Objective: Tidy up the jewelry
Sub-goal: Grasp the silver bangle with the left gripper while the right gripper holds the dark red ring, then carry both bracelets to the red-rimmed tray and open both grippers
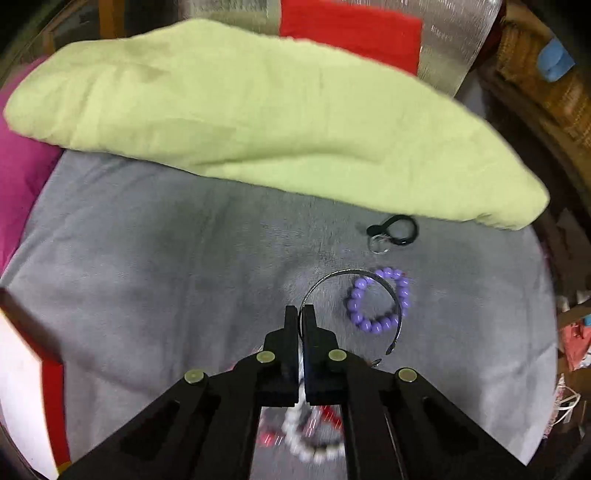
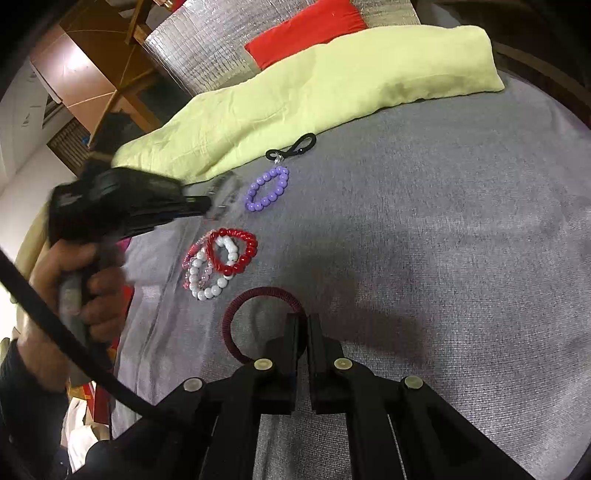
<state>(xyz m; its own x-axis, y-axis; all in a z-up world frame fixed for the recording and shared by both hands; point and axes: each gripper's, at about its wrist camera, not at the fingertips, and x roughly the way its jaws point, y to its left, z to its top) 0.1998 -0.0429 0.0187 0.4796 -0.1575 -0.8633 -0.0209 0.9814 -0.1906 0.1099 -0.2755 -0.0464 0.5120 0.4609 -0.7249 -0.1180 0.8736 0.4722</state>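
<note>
My left gripper [image 1: 300, 314] is shut on a thin silver open bangle [image 1: 351, 274] and holds it above the grey bedcover. In the right wrist view the left gripper [image 2: 207, 205] is blurred, left of a purple bead bracelet [image 2: 267, 189]. That bracelet also shows in the left wrist view [image 1: 376, 325], under the bangle. My right gripper [image 2: 303, 323] is shut on a dark red wrapped bangle [image 2: 258, 293]. A pile of red bead [image 2: 236, 254], white bead [image 2: 207, 291] and pink bracelets lies between both grippers. A black cord with a small ring [image 2: 291, 147] lies beyond the purple bracelet.
A pale green folded cloth [image 2: 314, 85] lies across the back of the grey bedcover [image 2: 424, 221]. A red cushion [image 2: 306, 29] and silver foil sheet [image 2: 184, 51] stand behind it. A wooden frame [image 2: 110, 81] is at the far left.
</note>
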